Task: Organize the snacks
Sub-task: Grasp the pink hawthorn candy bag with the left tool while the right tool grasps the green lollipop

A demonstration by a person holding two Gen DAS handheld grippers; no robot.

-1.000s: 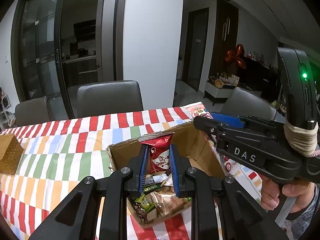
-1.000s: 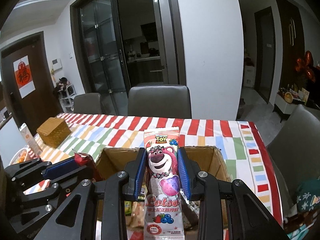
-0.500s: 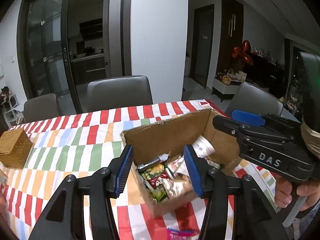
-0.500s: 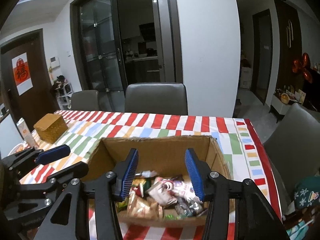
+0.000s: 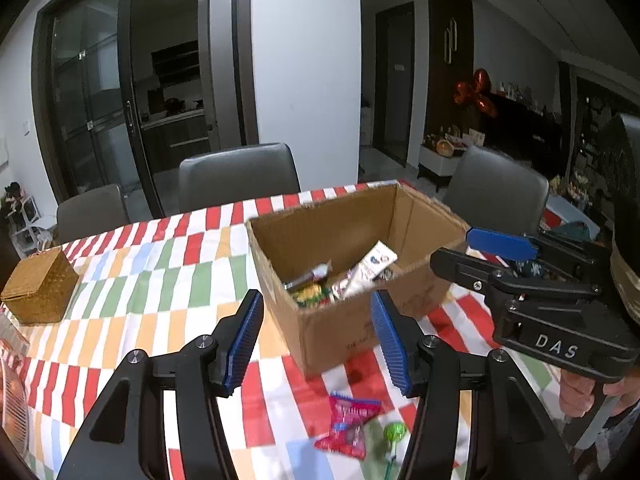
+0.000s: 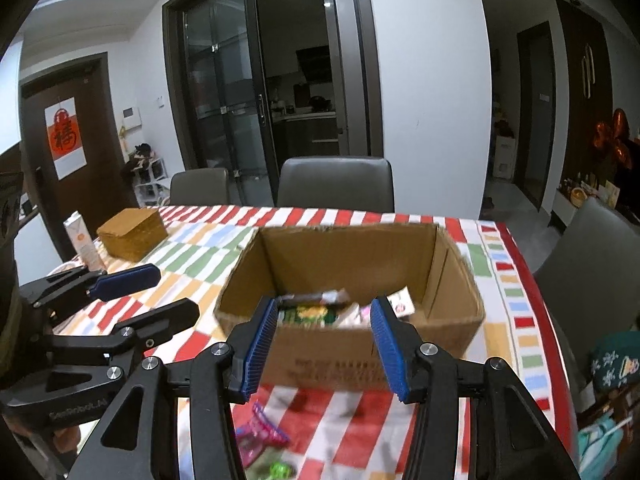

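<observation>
Snacks (image 5: 340, 280) lie piled in an open cardboard box (image 5: 332, 332) on the striped tabletop (image 5: 160, 276) — wrappers of green, silver and white, one long white packet leaning on the far inner wall. Left wrist view shows the box corner-on, plus a pink packet (image 5: 348, 424) and a green lollipop (image 5: 394, 434) loose on the cloth just in front of it; right wrist view shows the box square-on w/ its near wall facing, and the same two items blurred at the bottom. Only the right view takes in a carton (image 6: 82, 244) beside the wicker box (image 6: 132, 232) at far left.

Left hand-held gripper (image 5: 316, 340) has jaws apart, nothing between them, having just been opening. Right hand-held gripper (image 6: 324, 348) also stands apart and empty — jaws just opened too. Both sit short of the box's near edge, not touching it.

Open cloth lies left of the box; right table edge runs close beside it, chairs beyond.
</observation>
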